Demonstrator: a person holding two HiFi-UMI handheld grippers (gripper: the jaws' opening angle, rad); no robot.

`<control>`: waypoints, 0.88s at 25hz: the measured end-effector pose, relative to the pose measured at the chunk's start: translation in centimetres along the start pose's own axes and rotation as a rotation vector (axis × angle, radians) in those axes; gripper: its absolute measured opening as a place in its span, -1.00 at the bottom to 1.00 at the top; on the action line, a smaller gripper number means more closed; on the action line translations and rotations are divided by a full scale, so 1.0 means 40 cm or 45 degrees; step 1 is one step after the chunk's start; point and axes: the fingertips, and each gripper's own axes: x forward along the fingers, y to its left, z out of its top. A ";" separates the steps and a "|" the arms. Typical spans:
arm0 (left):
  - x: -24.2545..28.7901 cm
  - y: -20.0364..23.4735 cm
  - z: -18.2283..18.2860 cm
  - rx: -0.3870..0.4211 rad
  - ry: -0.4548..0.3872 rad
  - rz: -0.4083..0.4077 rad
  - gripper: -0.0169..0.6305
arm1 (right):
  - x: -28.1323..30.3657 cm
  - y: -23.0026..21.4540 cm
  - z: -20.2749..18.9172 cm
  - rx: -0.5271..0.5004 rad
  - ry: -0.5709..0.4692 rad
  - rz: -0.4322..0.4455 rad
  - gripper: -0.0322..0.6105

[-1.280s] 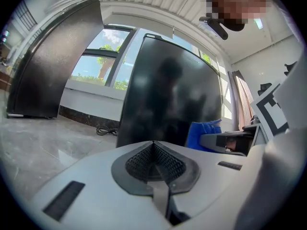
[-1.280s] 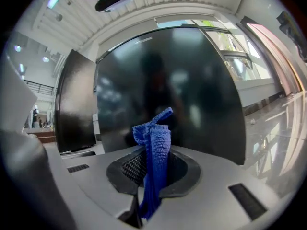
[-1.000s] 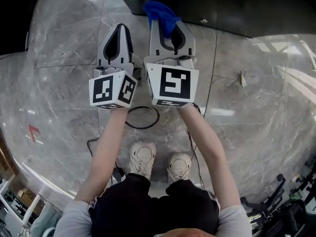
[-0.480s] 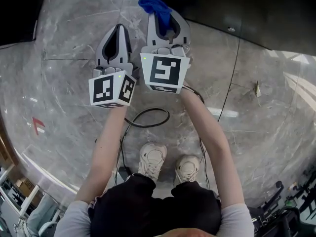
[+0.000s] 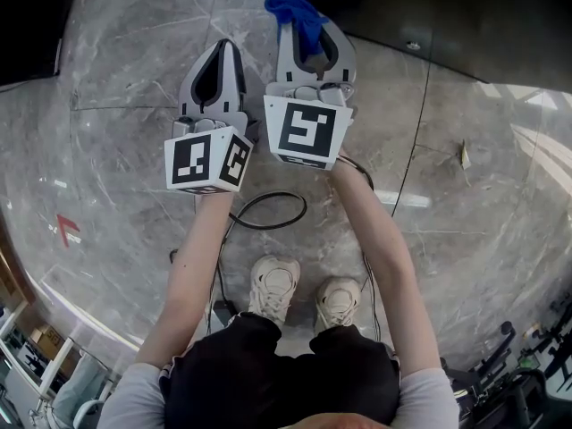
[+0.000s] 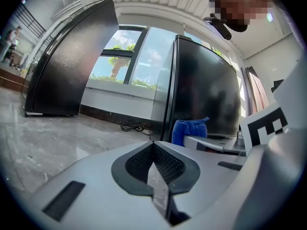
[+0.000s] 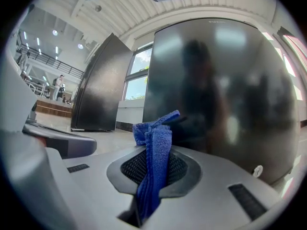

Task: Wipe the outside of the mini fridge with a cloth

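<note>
A glossy black mini fridge (image 7: 225,95) stands straight ahead and fills most of the right gripper view; in the head view the fridge (image 5: 465,16) lies across the top right. My right gripper (image 5: 308,38) is shut on a blue cloth (image 5: 295,14), which sticks up past the jaws close to the fridge front. That blue cloth (image 7: 154,157) is folded and pinched between the jaws. My left gripper (image 5: 217,65) is shut with nothing in it, held beside the right one. In the left gripper view the fridge (image 6: 206,95) and the cloth (image 6: 189,131) show ahead right.
A second, taller black cabinet (image 6: 72,61) stands to the left by a window. Grey marble floor (image 5: 116,150) lies below. A black cable (image 5: 268,211) loops near the person's shoes (image 5: 273,284). A coiled cable (image 6: 129,126) rests by the wall.
Both grippers drifted slightly nearer the fridge and a little right over the last second. The cloth stays pinched in the right gripper; the left stays shut.
</note>
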 end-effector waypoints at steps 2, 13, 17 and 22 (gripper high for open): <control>-0.001 -0.006 -0.002 -0.010 0.001 0.002 -0.93 | -0.012 -0.020 -0.004 0.010 0.007 -0.019 -0.70; 0.009 -0.122 0.000 -0.010 -0.003 -0.069 -0.93 | -0.098 -0.171 -0.019 0.031 0.041 -0.132 -0.70; 0.019 -0.181 0.009 -0.010 -0.015 -0.114 -0.93 | -0.137 -0.250 -0.024 0.034 0.050 -0.198 -0.70; 0.013 -0.243 0.008 -0.004 -0.011 -0.152 -0.93 | -0.182 -0.337 -0.037 0.038 0.074 -0.272 -0.70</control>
